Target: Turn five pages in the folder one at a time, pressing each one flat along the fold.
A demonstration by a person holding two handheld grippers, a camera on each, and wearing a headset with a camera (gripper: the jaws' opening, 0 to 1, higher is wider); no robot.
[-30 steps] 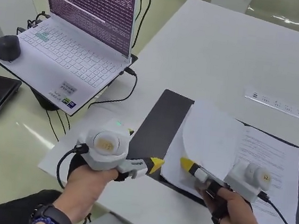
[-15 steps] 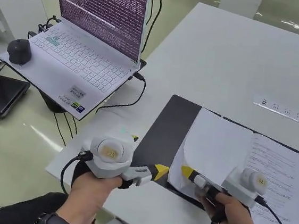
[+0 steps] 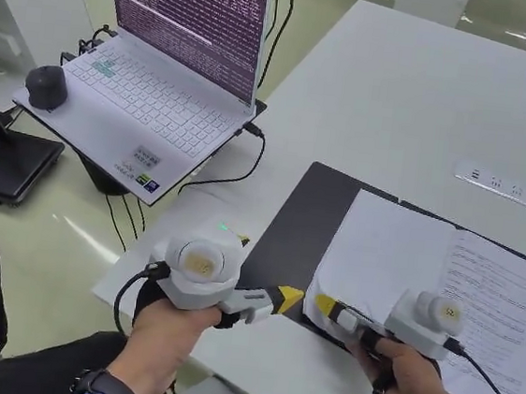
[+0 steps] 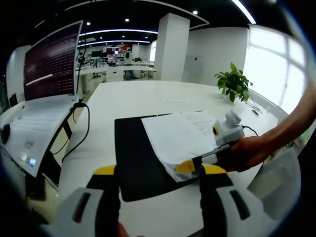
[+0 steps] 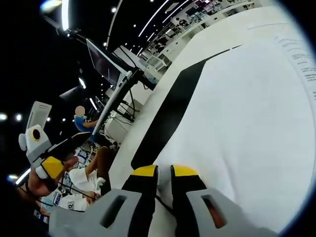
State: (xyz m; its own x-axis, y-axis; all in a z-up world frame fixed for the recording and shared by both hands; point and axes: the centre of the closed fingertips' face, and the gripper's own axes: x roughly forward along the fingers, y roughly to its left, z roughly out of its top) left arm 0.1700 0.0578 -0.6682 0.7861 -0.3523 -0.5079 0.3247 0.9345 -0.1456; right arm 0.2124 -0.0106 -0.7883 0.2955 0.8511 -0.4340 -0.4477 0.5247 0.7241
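Note:
A black folder lies open on the white table. A white page is turned over its left cover, and a printed page lies flat on the right. My right gripper is shut on the turned page's near-left corner; in the right gripper view the jaws pinch the page over the black cover. My left gripper hovers open just left of it, at the folder's near edge. In the left gripper view its tips straddle the folder, page and right gripper.
An open laptop sits on a stand at the far left with a black mouse beside it. Its cable runs toward the table. A white power strip lies beyond the folder. The table's near edge is close below both grippers.
The turned page has come down from an arched curve to lie flatter over the left cover, still held at its corner by the right gripper. The head camera has shifted; the left gripper stays beside it.

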